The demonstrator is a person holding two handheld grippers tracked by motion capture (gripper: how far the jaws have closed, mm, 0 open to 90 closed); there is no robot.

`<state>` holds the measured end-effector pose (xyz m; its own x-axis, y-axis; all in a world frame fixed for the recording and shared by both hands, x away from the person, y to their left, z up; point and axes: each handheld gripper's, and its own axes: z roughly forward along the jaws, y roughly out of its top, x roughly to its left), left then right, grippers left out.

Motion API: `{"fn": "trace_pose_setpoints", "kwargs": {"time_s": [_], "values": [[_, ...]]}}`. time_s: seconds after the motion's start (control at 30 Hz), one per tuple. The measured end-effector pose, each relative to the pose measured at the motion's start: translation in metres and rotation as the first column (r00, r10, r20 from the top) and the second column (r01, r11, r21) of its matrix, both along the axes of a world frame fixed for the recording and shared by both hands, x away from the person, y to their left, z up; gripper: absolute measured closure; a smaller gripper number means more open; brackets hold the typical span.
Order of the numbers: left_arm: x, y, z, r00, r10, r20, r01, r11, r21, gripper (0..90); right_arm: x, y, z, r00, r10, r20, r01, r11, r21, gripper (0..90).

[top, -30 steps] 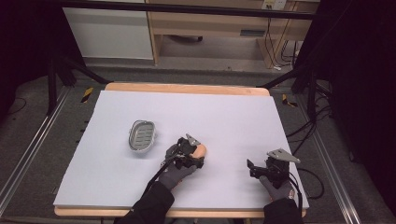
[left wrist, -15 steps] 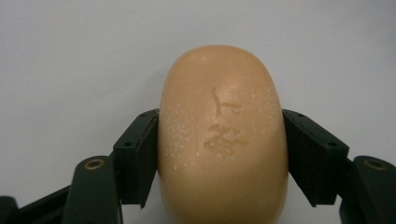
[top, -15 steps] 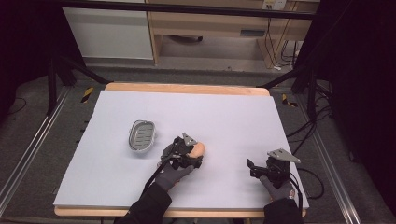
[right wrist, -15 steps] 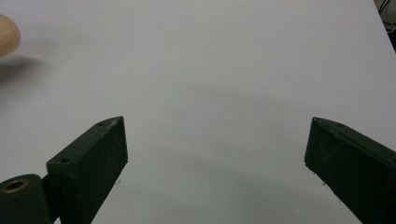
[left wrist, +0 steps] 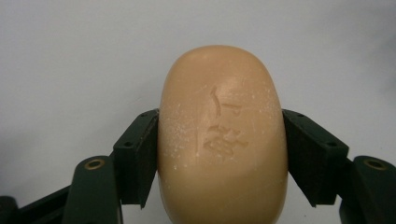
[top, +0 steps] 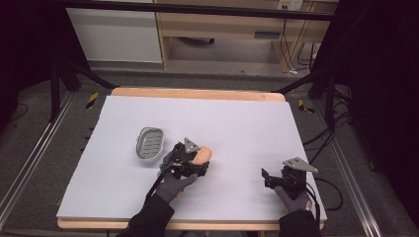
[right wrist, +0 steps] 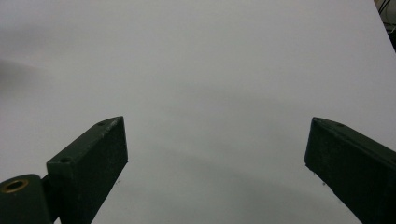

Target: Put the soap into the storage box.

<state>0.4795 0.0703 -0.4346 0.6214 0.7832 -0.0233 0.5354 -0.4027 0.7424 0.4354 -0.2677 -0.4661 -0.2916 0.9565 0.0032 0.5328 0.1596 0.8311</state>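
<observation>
The left claw (left wrist: 219, 154) clamps the tan soap bar (left wrist: 222, 135) across its sides, at centre frame on the tabletop (top: 247, 123), likely bound for the grey soap dish (top: 149, 144) just left. The right claw (right wrist: 215, 163) rests agape at lower right, empty.

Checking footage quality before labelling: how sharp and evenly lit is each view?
Left gripper view: soap bar sharp, embossed mark legible. Right gripper view: soft, jaws slightly blurred, faint shadows on the white sheet. High view: table bright, surroundings dark.
</observation>
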Motion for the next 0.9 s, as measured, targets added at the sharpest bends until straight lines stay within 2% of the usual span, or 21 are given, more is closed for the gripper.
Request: {"fn": "trace_pose_setpoints", "kwargs": {"time_s": [0.4,0.9], "values": [[-0.003,0.022,0.014,0.9991,0.034,0.024,-0.033,0.9991,-0.026,32.0,-0.001,0.0,0.0,1.0,-0.003,-0.002,0.003,1.0,0.006,6.2],[-0.006,0.047,0.029,0.9967,0.062,0.052,-0.06,0.9975,-0.038,32.0,-0.001,0.0,0.0,1.0,-0.001,0.003,0.001,1.0,-0.004,6.2]]}}
